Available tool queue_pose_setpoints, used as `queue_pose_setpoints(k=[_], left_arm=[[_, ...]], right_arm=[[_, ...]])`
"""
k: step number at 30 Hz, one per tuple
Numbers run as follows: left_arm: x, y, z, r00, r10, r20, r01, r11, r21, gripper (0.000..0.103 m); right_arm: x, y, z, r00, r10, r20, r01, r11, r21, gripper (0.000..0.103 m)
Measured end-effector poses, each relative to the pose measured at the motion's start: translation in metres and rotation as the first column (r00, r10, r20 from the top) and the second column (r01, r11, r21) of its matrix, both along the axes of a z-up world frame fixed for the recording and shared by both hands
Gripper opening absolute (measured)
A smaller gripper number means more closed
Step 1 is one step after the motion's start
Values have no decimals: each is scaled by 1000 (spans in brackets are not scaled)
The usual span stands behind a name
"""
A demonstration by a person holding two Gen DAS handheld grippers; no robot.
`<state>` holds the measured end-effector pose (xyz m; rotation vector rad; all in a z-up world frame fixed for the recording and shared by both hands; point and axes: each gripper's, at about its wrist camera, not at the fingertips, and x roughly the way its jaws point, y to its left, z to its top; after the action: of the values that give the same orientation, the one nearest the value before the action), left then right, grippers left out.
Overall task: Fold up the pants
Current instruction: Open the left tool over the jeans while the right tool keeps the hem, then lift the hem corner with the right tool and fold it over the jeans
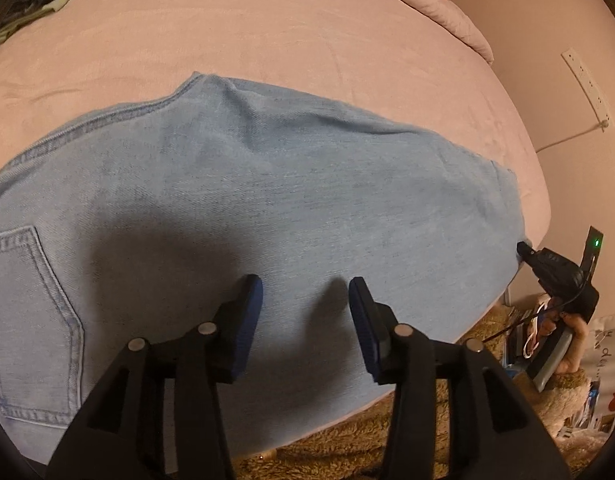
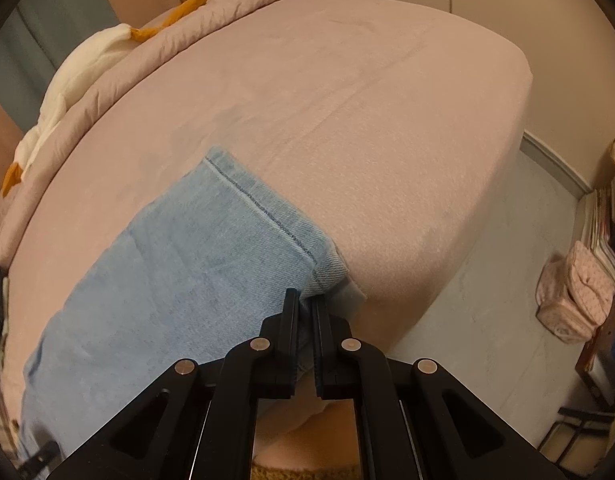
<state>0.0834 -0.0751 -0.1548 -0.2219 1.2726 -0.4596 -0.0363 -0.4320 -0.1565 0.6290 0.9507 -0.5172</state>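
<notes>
Light-blue denim pants (image 1: 267, 200) lie folded lengthwise on the pink bed (image 1: 267, 40), so the step in hand looks like the cross fold. The right gripper (image 2: 305, 304) pinches the hem corner, while the left gripper (image 1: 305, 292) hovers partly open and empty above the seat; next it likely needs a hold at the waist

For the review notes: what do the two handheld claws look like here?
Both are matte black with angled linkage arms and round silver pivot pins. The left claw has dark blue ribbed pads on its fingers. Seen from the left camera, the right claw has a thin black cable and a small green light.
</notes>
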Motion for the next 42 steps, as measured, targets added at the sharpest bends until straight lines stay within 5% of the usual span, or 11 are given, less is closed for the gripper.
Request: queue_pose_setpoints(k=[7,11,19,23,28,35,36,38,39,40,42], left_arm=[[-1,-1,-1,1000,9,-2,-9,1000,-19,46],[-2,-2,1,1000,5,2,-5,1000,-27,57],[-10,-18,21,998,-23,63,16,993,118,63],[-10,-9,24,996,-10,88,-3,988,155,77],[-9,-4,11,999,18,49,-26,986,167,79],[-4,-11,-4,998,2,70,-11,991,132,102],[-3,-11,-5,997,7,74,-17,991,134,102],[0,-11,-7,997,8,78,-19,991,130,102],[1,-10,-5,997,9,77,-18,992,128,102],[4,-15,-5,997,11,75,-20,992,125,102],[6,-15,-6,997,20,73,-28,993,114,102]], right_arm=[[-2,3,-1,1000,-1,8,1,1000,-11,4],[-2,4,-2,1000,0,10,0,1000,-15,4],[-3,3,-1,1000,3,14,-3,1000,-18,4],[0,5,0,1000,7,4,-7,999,-37,4],[2,6,1,1000,6,-12,-6,999,-53,4],[-5,2,5,1000,0,10,0,1000,-12,5],[-10,-1,7,999,2,33,-2,1000,12,12],[-19,-5,10,997,-1,77,-4,998,66,41],[-23,-6,11,997,-11,80,5,997,75,69],[-26,-7,12,997,-23,77,18,997,72,80],[-32,-9,16,996,-33,78,30,999,42,80]])
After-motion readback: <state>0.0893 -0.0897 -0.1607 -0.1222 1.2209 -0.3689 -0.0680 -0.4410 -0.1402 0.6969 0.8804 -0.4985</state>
